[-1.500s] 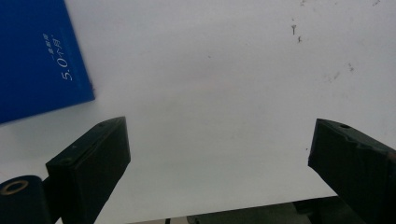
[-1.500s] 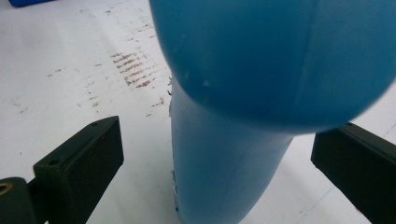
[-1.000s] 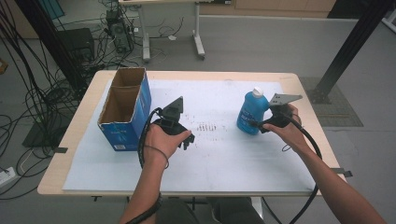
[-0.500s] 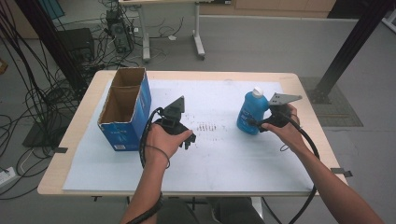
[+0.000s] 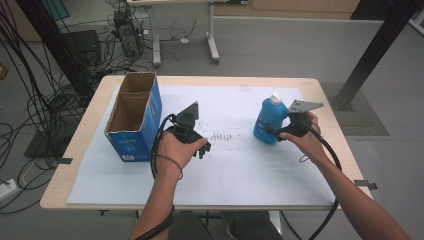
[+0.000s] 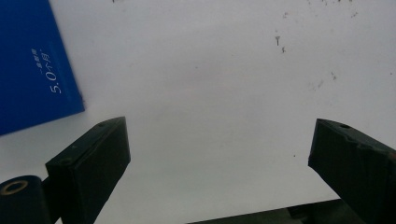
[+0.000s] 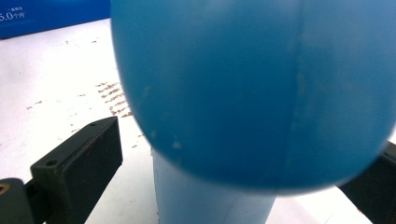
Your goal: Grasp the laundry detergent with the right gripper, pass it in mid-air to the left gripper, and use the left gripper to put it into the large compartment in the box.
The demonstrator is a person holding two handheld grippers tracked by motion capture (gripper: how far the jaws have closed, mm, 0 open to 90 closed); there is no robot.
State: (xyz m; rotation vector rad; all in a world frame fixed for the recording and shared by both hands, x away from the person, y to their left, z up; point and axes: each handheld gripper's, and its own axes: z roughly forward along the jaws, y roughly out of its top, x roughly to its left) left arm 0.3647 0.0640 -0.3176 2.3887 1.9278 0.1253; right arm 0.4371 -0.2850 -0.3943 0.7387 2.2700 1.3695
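A blue bottle point(image 5: 267, 122) with a white cap stands upright on the white sheet point(image 5: 240, 165) at the right. My right gripper point(image 5: 274, 131) is at its right side, low on the body. In the right gripper view the bottle point(image 7: 252, 93) sits between the jaws of the open right gripper point(image 7: 224, 172), and the left jaw stands a little apart from it. My left gripper point(image 5: 201, 147) hangs over the sheet just right of the blue box point(image 5: 132, 145). In its own view the left gripper point(image 6: 219, 154) is wide open, with only white sheet between the jaws.
The open-topped blue cardboard box point(image 6: 32, 70) lies at the table's left, its inside brown. Dark scuff marks point(image 5: 222, 136) dot the sheet between the grippers. The wooden table edge point(image 5: 200, 80) frames the sheet. Cables, a desk frame and black posts stand on the floor beyond.
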